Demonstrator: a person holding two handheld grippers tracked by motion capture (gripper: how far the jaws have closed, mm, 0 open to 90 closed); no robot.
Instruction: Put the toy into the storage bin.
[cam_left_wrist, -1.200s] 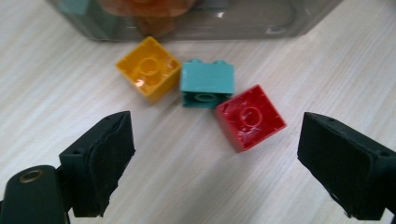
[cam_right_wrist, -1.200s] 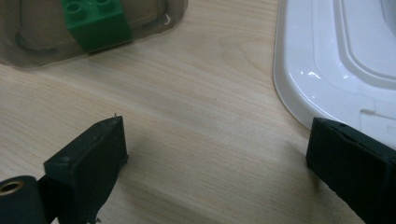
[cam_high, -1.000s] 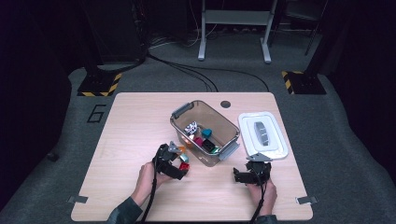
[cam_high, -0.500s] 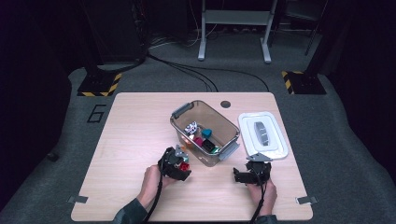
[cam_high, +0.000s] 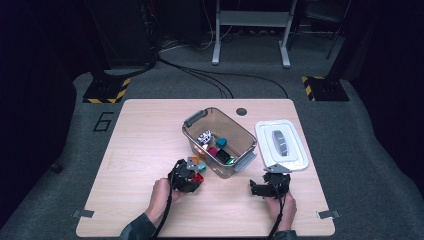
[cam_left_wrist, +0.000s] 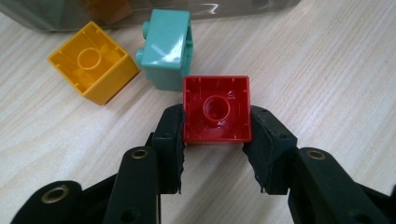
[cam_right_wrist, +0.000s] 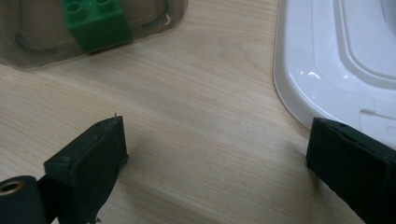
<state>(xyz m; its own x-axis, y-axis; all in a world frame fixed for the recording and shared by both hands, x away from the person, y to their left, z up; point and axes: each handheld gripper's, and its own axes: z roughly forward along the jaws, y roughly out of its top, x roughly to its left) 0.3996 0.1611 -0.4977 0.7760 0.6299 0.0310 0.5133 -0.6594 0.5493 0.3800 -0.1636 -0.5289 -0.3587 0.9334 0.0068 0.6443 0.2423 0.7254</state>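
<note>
Red brick (cam_left_wrist: 217, 109), hollow side up on the wooden table (cam_high: 145, 135), sits gripped between the pads of our left gripper (cam_left_wrist: 215, 140), whose jaws have just been closing. Touching it, a teal brick (cam_left_wrist: 166, 49); beside that, a yellow brick (cam_left_wrist: 93, 62). Our right gripper (cam_right_wrist: 215, 154) rests spread wide near the white lid (cam_right_wrist: 336, 60).

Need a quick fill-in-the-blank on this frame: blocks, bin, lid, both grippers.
1. The left gripper has just been closing and its pads now press the ____ block.
2. Beside it on the table lie a teal block and a ____ block.
3. The right gripper has its jaws ____, with nothing between them.
4. The white lid lies ____ the clear bin.

Missing words: red; yellow; open; beside
</note>
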